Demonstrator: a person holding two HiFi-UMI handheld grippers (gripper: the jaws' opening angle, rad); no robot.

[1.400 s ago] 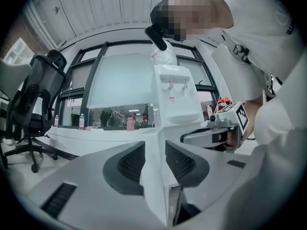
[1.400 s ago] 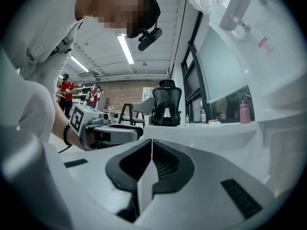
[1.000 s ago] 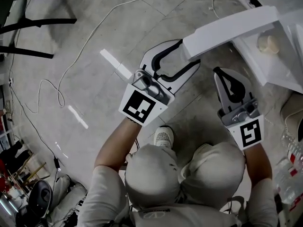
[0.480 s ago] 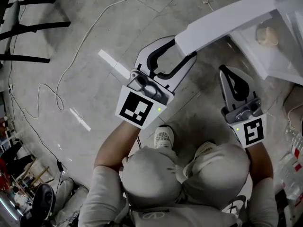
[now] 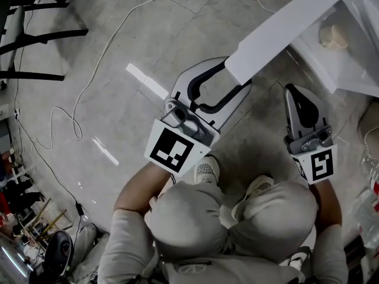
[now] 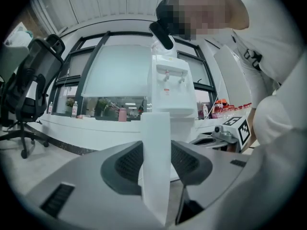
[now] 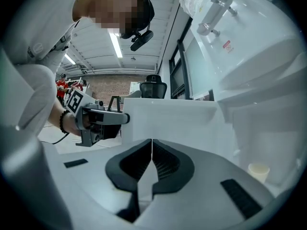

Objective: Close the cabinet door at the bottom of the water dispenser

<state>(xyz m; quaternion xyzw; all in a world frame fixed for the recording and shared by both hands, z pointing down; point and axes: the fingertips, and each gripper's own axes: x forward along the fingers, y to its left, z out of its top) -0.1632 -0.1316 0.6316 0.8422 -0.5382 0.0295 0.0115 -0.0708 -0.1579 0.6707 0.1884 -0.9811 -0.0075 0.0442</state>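
Note:
The white cabinet door (image 5: 284,28) stands swung out from the bottom of the water dispenser (image 6: 173,90). Its free edge (image 6: 156,157) sits between the jaws of my left gripper (image 5: 237,73), and both dark pads lie against it. My right gripper (image 5: 295,90) is shut with nothing in it. It hangs level to the right of the door, in front of the open cabinet. In the right gripper view the door's inner face (image 7: 168,121) rises just beyond the shut jaws (image 7: 151,145). A pale cup (image 5: 333,35) stands inside the cabinet.
White cables (image 5: 89,81) trail over the grey tile floor at the left. Black chair legs (image 5: 41,37) lie at the upper left and an office chair (image 6: 29,85) stands further off. Water bottles (image 5: 367,206) crowd the right edge. The person's shoes (image 5: 204,170) are below the grippers.
The door's free end has swung, so the panel lies steeper in the head view. The left jaws have narrowed onto its edge. The right gripper has drifted right and lower.

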